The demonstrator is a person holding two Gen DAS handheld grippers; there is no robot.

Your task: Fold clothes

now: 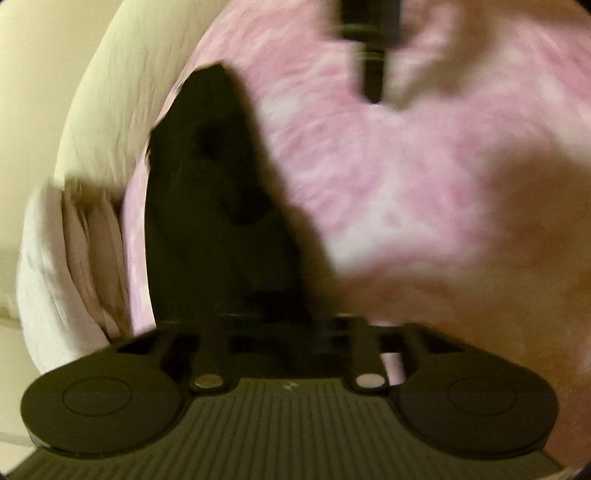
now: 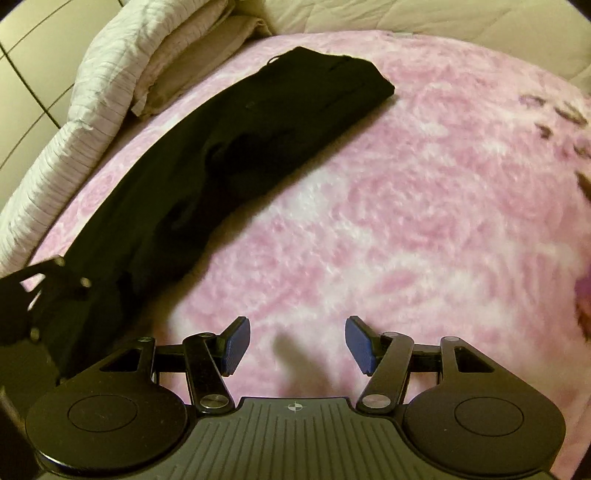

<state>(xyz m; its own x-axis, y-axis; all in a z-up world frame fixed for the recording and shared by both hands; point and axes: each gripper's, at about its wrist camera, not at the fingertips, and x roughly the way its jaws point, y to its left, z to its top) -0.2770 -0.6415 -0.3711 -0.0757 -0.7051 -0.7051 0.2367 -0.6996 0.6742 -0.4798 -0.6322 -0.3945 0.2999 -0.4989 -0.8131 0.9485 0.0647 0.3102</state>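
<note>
A black garment [image 2: 236, 147], folded into a long strip, lies on a pink fluffy blanket [image 2: 424, 221], running from the near left to the far middle. My right gripper [image 2: 297, 345] is open and empty, just above the blanket to the right of the garment's near end. In the blurred left wrist view the garment [image 1: 218, 206] fills the space right at my left gripper [image 1: 291, 328]; its fingertips are hidden in the black cloth. The left gripper also shows in the right wrist view [image 2: 44, 291] at the garment's near end. The right gripper's finger [image 1: 373, 74] appears at the top.
White and pink folded bedding [image 2: 122, 74] is piled along the blanket's left edge, with a cream quilt [image 2: 443, 18] behind. Tiled floor [image 2: 29, 66] lies beyond the bed at far left. Dark marks [image 2: 554, 118] sit on the blanket at the right.
</note>
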